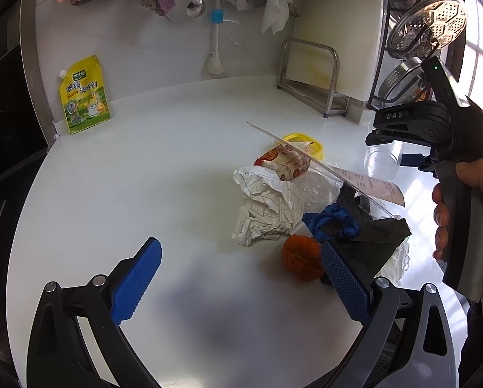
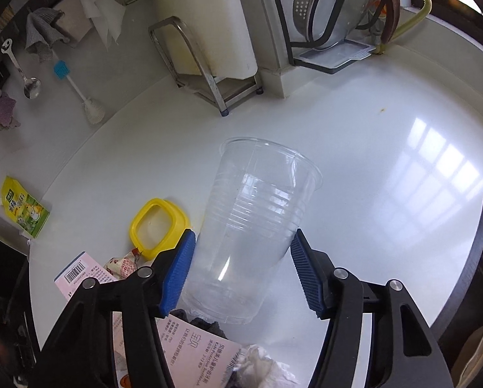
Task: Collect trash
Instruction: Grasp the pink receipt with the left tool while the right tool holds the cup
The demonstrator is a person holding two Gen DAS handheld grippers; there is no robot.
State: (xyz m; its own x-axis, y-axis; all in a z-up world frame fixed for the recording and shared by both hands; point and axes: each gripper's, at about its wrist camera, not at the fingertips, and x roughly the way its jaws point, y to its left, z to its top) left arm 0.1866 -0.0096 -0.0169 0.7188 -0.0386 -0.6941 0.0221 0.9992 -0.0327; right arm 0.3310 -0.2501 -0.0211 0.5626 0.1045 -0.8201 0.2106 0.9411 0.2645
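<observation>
The right gripper [image 2: 241, 268] grasps the thin, light cup [image 2: 257, 226] low on its wall; hard squeezing may crush it. The left gripper [image 1: 241, 278] is released.

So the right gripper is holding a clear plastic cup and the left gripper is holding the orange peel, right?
Not quite. The left gripper is open and holds nothing; the orange peel lies on the white counter beside its right finger, as the left wrist view shows. The right gripper does have the clear plastic cup.
</observation>
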